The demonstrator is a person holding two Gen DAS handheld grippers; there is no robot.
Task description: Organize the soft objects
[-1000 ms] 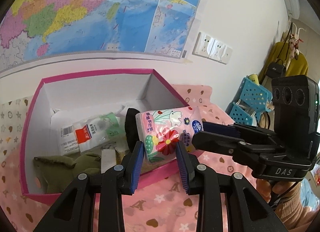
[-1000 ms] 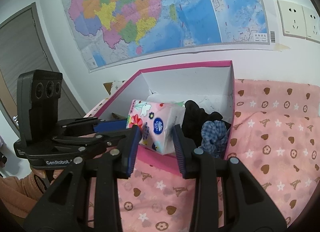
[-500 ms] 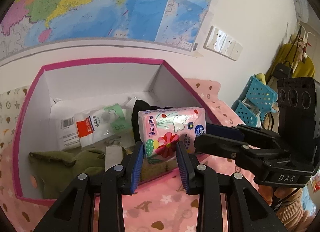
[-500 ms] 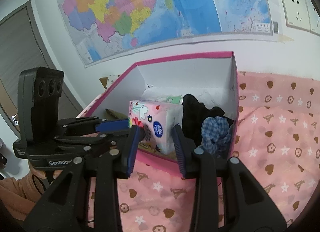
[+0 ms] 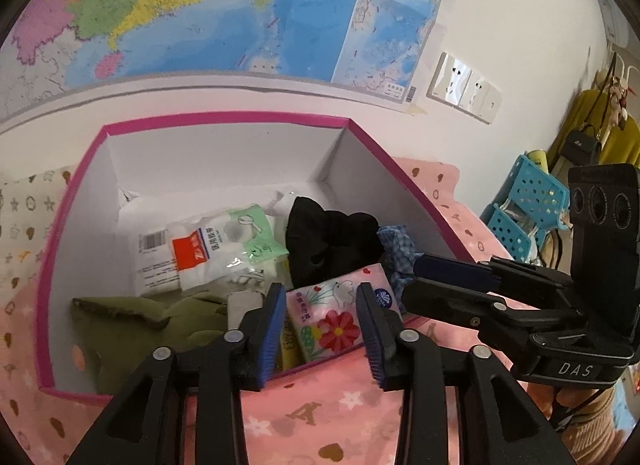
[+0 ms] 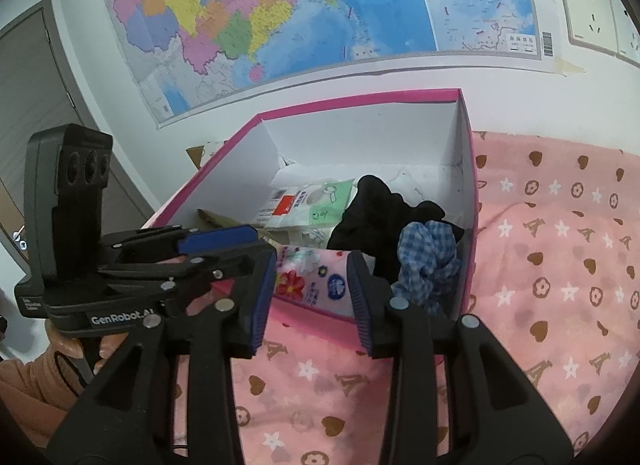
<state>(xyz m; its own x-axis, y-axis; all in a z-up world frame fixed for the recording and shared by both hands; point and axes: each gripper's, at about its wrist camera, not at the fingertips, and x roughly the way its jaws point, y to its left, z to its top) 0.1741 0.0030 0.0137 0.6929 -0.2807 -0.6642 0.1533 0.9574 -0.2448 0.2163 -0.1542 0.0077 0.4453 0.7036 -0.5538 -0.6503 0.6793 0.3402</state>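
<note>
A pink floral tissue pack lies inside the pink-rimmed white box at its near wall. It also shows in the right wrist view. My left gripper and right gripper each stand with jaws apart on either side of the pack, with small gaps showing. The box also holds a black cloth, a blue checked scrunchie, a white cotton pack and an olive green cloth.
The box stands on a pink patterned bedcover against a wall with a map. Wall sockets are to the right. Blue plastic baskets and hanging clothes stand at the far right. A grey door is at the left.
The tissue pack has gone down from above the box's near wall into the box. Both grippers came down with it and their jaws have widened off the pack.
</note>
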